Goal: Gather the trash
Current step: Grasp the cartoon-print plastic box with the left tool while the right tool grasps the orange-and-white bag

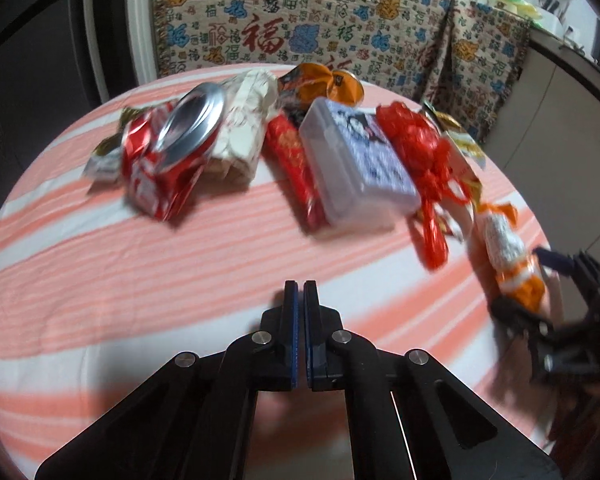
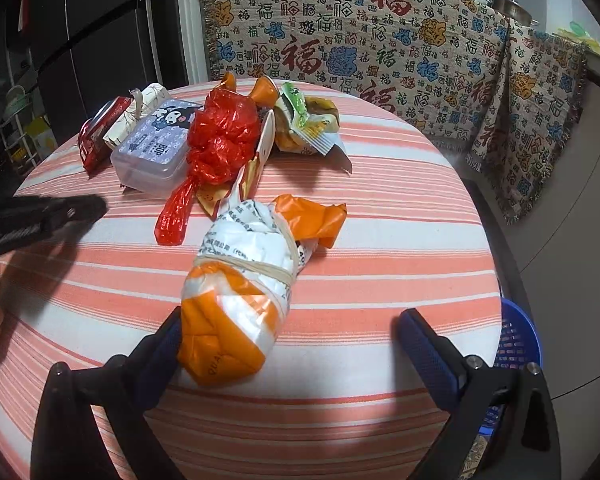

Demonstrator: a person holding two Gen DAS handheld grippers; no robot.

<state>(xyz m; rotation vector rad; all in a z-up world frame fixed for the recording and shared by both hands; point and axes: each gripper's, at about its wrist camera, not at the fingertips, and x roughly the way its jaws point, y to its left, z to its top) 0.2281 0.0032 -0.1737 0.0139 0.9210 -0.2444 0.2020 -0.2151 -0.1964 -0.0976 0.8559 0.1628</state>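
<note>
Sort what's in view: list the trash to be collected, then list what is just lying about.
Trash: crushed red can; orange-and-white wrapped bag; red plastic bag; snack wrappers.

Lying about: patterned blanket; striped tablecloth; pots; blue basket, possibly the bin.

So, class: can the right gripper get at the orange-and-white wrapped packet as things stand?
Probably yes. The right gripper is open, the orange-and-white packet lies partly between its fingers, and nothing blocks it.

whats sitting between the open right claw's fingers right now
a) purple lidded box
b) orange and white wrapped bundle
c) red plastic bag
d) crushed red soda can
b: in the right wrist view the orange and white wrapped bundle lies on the striped tablecloth between the spread fingers of the right claw, beside the left finger and apart from the right one.
</note>
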